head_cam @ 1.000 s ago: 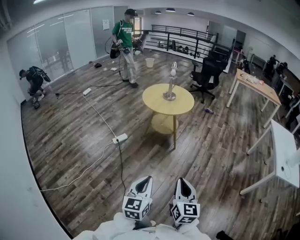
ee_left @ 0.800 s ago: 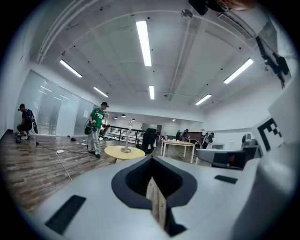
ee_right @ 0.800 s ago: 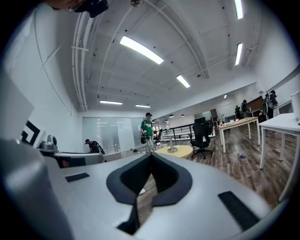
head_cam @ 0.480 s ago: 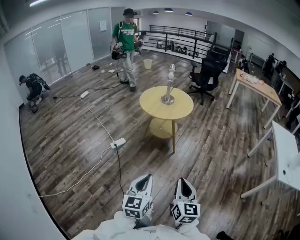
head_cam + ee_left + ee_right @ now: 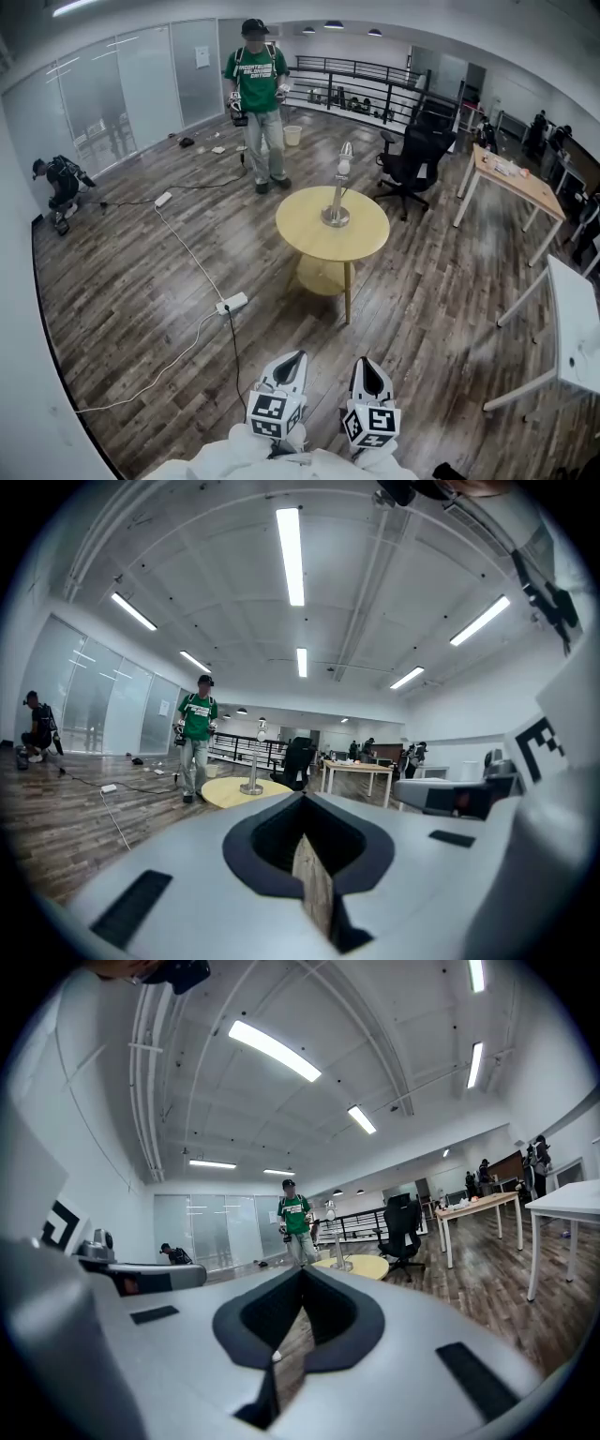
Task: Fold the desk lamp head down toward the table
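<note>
Desk lamp: we see the desk lamp (image 5: 338,187) standing near the middle of the round tabletop (image 5: 305,234), far from us and well apart from both claws.
Long axis: it runs upright, base down and head up. The head points toward the ceiling and is not yet folded toward the tabletop.
Lamp build: a round, shiny, metal-looking base, a slim straight stem and a narrow pale head at the top.
Tabletop: a pale yellow disc, smooth and matte, with a smaller round lower shelf (image 5: 319,274) of the same colour beneath it.
Left claw: the left claw (image 5: 296,356) sits near us at the bottom edge. In the left gripper view (image 5: 303,795) we see it clenched, its 2 jaws meeting at the tip with nothing between them.
Right claw: the right claw (image 5: 364,360) lies just right of the left one. The right gripper view (image 5: 302,1269) shows it clenched and empty as well.
Marker cubes: each claw carries a white marker cube (image 5: 270,412) printed with black squares.
Floor: the floor (image 5: 141,272) is grey-brown wood planks with a faint sheen.
Far side: a person in a green shirt (image 5: 255,89) stands beyond the tabletop to the left, and a black office chair (image 5: 412,150) stands to the far right.
Cable: a white power strip (image 5: 232,303) lies on the floor left of the tabletop.
</note>
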The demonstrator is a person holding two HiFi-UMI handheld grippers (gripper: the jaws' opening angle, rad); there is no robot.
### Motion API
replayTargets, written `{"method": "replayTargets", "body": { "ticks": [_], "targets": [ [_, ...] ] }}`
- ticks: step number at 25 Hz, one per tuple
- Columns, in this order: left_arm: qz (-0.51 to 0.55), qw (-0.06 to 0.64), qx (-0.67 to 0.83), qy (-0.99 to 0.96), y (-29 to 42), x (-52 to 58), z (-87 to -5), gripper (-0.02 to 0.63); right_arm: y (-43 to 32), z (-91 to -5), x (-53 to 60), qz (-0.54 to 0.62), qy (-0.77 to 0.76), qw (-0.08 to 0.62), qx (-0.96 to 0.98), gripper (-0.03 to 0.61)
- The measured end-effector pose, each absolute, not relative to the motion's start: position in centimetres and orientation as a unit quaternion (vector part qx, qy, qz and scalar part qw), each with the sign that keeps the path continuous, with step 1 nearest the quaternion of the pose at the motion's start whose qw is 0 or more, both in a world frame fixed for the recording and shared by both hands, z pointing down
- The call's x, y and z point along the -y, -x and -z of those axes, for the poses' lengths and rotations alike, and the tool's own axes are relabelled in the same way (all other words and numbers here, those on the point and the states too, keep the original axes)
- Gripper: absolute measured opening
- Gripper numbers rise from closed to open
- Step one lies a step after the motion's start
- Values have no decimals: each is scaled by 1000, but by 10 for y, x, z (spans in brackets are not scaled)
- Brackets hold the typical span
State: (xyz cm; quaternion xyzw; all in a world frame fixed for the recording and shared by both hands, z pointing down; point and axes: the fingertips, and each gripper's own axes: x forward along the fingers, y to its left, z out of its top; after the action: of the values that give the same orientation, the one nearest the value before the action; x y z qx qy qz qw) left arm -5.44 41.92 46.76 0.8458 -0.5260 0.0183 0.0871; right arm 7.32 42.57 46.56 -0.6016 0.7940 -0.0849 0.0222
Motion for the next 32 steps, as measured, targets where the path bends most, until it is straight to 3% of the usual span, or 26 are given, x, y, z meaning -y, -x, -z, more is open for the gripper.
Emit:
{"method": "replayTargets", "body": {
  "ticks": [14, 32],
  "targets": [
    [-19, 115, 522, -845, 86, -303, -476, -3, -43, -463, -304, 74, 613, 10, -786, 11],
    [-34, 105, 521, -846, 64, -151, -481, -3, -62, -466, -152, 67, 608, 5, -791, 12]
  ]
}}
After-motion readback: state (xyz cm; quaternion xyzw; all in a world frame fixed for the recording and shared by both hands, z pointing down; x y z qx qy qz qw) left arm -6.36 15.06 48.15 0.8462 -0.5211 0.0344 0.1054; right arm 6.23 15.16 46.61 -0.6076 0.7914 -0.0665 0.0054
